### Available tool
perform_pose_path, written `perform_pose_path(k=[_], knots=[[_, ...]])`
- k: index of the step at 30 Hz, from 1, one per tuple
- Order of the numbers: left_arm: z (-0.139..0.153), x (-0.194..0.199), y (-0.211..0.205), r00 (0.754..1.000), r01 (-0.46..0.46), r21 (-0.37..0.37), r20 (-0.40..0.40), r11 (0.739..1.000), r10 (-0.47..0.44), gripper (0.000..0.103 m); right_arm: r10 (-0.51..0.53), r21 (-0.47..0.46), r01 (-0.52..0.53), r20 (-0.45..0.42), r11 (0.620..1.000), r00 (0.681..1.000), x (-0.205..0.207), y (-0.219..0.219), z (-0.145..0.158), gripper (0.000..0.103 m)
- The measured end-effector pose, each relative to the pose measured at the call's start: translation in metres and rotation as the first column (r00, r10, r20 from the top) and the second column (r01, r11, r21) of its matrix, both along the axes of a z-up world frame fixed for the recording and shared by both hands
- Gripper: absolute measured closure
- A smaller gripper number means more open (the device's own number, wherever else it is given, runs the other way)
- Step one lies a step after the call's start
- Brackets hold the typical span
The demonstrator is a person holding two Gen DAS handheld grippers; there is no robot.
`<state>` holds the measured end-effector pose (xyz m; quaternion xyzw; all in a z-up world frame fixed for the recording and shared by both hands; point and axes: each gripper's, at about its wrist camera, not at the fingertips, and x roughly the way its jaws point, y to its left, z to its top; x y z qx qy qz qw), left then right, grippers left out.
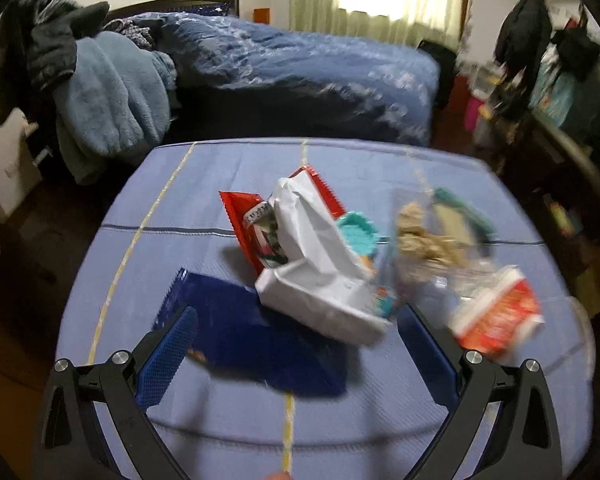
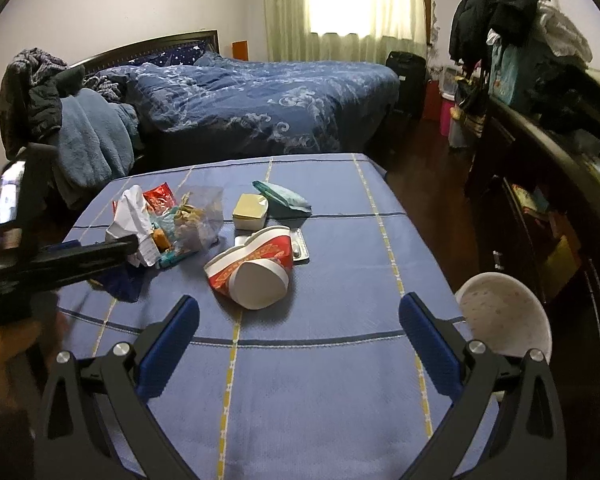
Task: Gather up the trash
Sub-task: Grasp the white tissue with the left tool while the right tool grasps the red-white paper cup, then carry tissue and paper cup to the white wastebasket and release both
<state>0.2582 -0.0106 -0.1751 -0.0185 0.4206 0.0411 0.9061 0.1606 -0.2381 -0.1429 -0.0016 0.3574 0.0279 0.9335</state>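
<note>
A heap of trash lies on the blue-clothed table (image 1: 220, 420): a crumpled white paper bag (image 1: 320, 268), a red wrapper (image 1: 248, 220), a dark blue wrapper (image 1: 252, 340) and a clear plastic bag with crumbs (image 1: 424, 240). My left gripper (image 1: 298, 340) is open, its fingers standing either side of the blue wrapper and the white bag's near end. In the right wrist view, a red-and-white paper cup (image 2: 256, 268) lies on its side. My right gripper (image 2: 300, 332) is open and empty just short of it. The left gripper (image 2: 128, 246) shows side-on by the white bag (image 2: 130, 216).
Behind the cup are a metal tray (image 2: 302, 248), a cream box (image 2: 250, 210) and a teal pouch (image 2: 284, 198). A white bowl-shaped thing (image 2: 504, 320) sits off the table's right edge. A bed (image 2: 260, 104) stands beyond, with dark furniture (image 2: 540, 208) to the right.
</note>
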Motion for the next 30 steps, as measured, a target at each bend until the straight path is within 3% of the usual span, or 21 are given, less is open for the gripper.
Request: perform_pose_path(k=[2,4,6,7,9,10,13,17,19,20,21,24,30], knots=[[-0.007,0.007,-0.003,1.0,-0.009,0.033,-0.007,0.999,0.009,0.005,-0.006,-0.007,0.006,-0.004,1.0,1.0,0.006,-0.002,-0.003,0.003],[-0.015,0.013,-0.002,1.0,-0.012,0.02,-0.021,1.0,0.013,0.032,-0.007,0.0,0.007,0.003,1.0,1.0,0.012,-0.006,-0.004,0.003],[-0.017,0.014,0.002,1.0,-0.015,0.0,-0.015,1.0,0.015,0.043,-0.008,0.006,0.008,0.004,1.0,1.0,0.02,-0.01,-0.005,0.004],[-0.015,0.011,0.003,1.0,-0.014,-0.004,0.007,1.0,0.014,0.062,-0.006,0.01,0.006,0.002,1.0,1.0,0.028,-0.01,-0.007,0.004],[-0.011,0.009,0.007,0.999,-0.027,-0.002,0.034,1.0,0.027,0.086,0.007,0.01,-0.007,-0.013,1.0,1.0,0.043,-0.007,-0.01,0.004],[-0.008,0.009,0.012,0.999,-0.027,-0.024,0.041,0.999,0.028,0.09,0.016,0.014,-0.015,-0.024,1.0,1.0,0.048,-0.006,-0.012,0.006],[-0.002,0.002,0.025,0.998,-0.014,-0.124,0.055,0.992,0.021,0.096,0.063,0.057,-0.057,-0.101,0.997,0.993,0.074,0.006,-0.025,0.011],[0.001,-0.011,0.033,0.995,-0.024,-0.128,0.091,0.991,0.035,0.096,0.101,0.096,-0.084,-0.194,0.992,0.976,0.095,0.022,-0.044,0.013],[0.003,-0.018,0.04,0.994,-0.019,-0.163,0.103,0.986,0.036,0.096,0.109,0.104,-0.087,-0.23,0.991,0.967,0.102,0.03,-0.053,0.021],[0.004,-0.02,0.042,0.994,-0.016,-0.177,0.105,0.984,0.035,0.096,0.112,0.108,-0.088,-0.238,0.99,0.965,0.104,0.033,-0.056,0.031],[0.006,-0.024,0.045,0.993,-0.01,-0.198,0.111,0.98,0.032,0.096,0.113,0.107,-0.09,-0.242,0.99,0.964,0.105,0.035,-0.058,0.042],[0.015,-0.036,0.05,0.99,0.004,-0.23,0.14,0.973,0.029,0.096,0.12,0.1,-0.1,-0.221,0.99,0.968,0.105,0.04,-0.058,0.052],[0.036,-0.059,0.041,0.981,0.039,-0.206,0.194,0.978,0.002,0.096,0.142,0.152,-0.118,-0.16,0.981,0.977,0.08,0.025,-0.043,0.054]])
